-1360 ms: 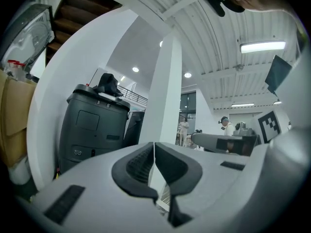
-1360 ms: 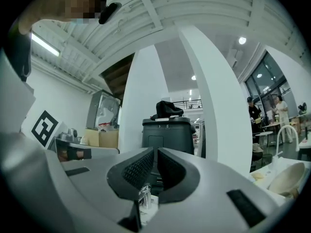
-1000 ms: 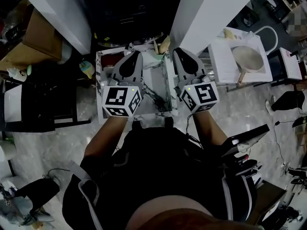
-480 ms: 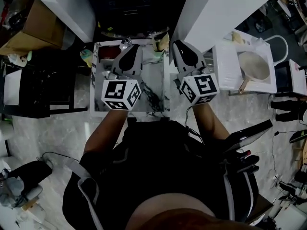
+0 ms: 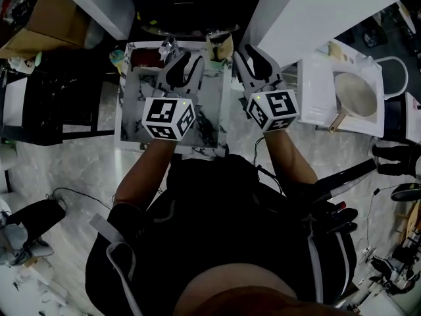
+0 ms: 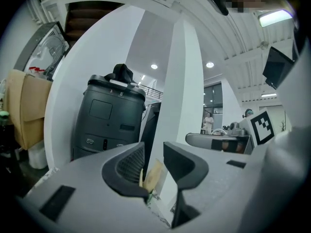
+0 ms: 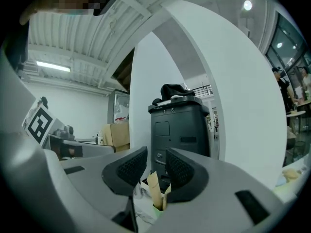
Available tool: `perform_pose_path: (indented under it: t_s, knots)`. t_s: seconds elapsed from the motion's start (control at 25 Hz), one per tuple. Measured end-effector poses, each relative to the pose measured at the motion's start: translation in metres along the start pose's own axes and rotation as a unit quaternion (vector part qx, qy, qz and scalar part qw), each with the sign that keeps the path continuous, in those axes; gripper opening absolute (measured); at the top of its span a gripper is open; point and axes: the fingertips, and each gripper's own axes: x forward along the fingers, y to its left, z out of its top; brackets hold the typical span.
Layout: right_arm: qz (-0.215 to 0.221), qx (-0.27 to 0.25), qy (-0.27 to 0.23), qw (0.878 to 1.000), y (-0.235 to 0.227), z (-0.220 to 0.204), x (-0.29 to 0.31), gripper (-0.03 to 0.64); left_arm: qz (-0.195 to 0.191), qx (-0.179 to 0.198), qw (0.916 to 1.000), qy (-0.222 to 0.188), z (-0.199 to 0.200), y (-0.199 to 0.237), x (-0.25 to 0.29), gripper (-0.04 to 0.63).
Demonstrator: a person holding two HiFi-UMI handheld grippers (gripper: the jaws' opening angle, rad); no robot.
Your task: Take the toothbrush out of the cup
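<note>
A small marble-topped table (image 5: 135, 120) stands in front of me. At its far edge a tan paper-wrapped toothbrush (image 5: 219, 47) stands upright in a cup. The cup is mostly hidden, with only a green bit showing at its foot in the gripper views. My left gripper (image 5: 184, 61) hovers over the table's far half, short of the toothbrush (image 6: 151, 176), which shows past the gap. Its jaws are opening with nothing between them. My right gripper (image 5: 254, 53) is beside the table's right edge, jaws also opening and empty, and it faces the toothbrush (image 7: 156, 193).
A reddish object (image 5: 146, 58) and a shiny item (image 5: 168, 47) sit along the table's far edge. A dark grey bin (image 6: 109, 115) stands behind, between white pillars (image 5: 316, 12). To the right is a white tray with a wooden paddle (image 5: 352, 94), to the left black shelving (image 5: 52, 104).
Both grippers have moved forward and down towards the table's far edge. Their jaws, shut earlier, now stand apart.
</note>
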Motion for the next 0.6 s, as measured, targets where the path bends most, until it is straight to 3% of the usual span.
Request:
perform_pose_path:
  t_s: [0.6]
  knots:
    - [0.035, 0.016, 0.062, 0.997, -0.037, -0.089, 0.037, 0.182, 0.057, -0.012, 0.9975, 0.039, -0.061, 0.016, 0.035, 0.117]
